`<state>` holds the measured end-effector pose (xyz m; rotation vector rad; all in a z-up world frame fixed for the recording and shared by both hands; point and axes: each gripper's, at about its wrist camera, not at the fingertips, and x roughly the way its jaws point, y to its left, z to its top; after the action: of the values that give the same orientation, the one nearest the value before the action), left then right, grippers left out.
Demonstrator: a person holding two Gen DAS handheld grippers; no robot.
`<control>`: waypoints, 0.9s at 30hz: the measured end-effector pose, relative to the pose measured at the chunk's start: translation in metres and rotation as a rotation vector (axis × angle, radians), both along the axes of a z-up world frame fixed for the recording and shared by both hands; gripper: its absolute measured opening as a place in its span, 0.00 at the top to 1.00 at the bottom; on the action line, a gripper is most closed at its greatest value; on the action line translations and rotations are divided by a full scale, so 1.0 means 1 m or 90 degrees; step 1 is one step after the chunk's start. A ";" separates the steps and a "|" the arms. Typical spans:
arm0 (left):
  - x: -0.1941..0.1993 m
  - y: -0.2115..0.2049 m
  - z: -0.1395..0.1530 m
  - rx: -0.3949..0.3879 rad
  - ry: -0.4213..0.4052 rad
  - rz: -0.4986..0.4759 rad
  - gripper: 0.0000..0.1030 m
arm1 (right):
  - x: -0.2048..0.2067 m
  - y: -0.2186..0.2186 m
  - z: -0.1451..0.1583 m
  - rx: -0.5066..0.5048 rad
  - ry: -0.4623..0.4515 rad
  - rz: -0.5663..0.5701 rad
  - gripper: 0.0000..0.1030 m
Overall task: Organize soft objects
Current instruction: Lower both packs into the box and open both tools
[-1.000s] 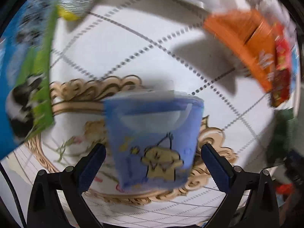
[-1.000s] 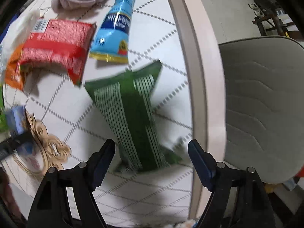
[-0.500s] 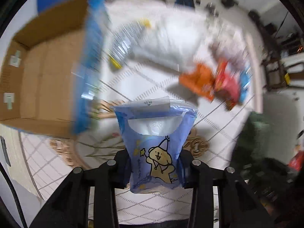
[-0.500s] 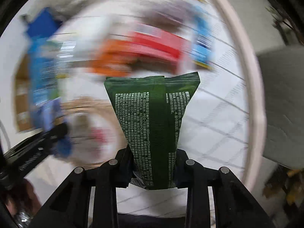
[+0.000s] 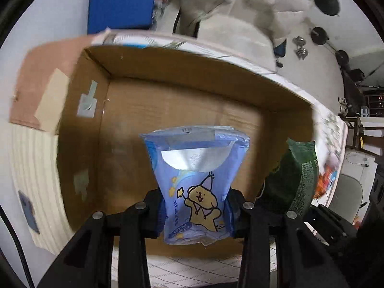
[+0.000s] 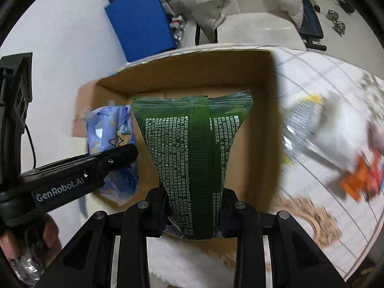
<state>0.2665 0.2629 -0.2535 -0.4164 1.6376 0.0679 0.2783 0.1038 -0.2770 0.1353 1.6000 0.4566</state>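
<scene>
My left gripper (image 5: 195,212) is shut on a blue tissue pack (image 5: 195,175) with a cartoon dog, held over the open cardboard box (image 5: 180,103). My right gripper (image 6: 194,212) is shut on a green packet (image 6: 192,144) with white print, held over the same box (image 6: 259,124). In the right wrist view the tissue pack (image 6: 112,132) and the left gripper's finger (image 6: 120,156) show at the left. In the left wrist view the green packet (image 5: 295,175) shows at the right.
More soft packs lie blurred on the white patterned table at the right: a clear-wrapped white pack (image 6: 331,124) and orange and red packets (image 6: 362,180). A blue box (image 6: 141,21) and a white jacket (image 6: 240,0) sit beyond the table.
Both grippers closed on their packs, lifted them off the table and swung them left, over the cardboard box.
</scene>
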 end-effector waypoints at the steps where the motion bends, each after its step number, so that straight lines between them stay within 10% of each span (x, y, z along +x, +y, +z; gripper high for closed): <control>1: 0.008 0.010 -0.016 -0.014 0.013 0.011 0.66 | 0.005 0.010 -0.014 -0.010 0.008 -0.001 0.67; 15: 0.044 0.009 -0.079 -0.052 0.083 -0.069 0.61 | 0.037 0.074 -0.090 -0.092 0.048 0.014 0.67; 18: 0.045 0.008 -0.075 -0.046 0.077 -0.063 0.46 | 0.039 0.080 -0.085 -0.095 0.051 0.013 0.65; 22: 0.042 0.009 -0.055 -0.044 0.049 -0.058 0.18 | 0.039 0.079 -0.072 -0.111 0.044 0.020 0.23; 27: 0.033 0.004 -0.029 0.024 0.012 -0.081 0.10 | 0.032 0.082 -0.048 -0.130 0.025 0.036 0.17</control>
<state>0.2991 0.2672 -0.2825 -0.2825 1.6753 0.0073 0.3099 0.1860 -0.3253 -0.0567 1.6819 0.3327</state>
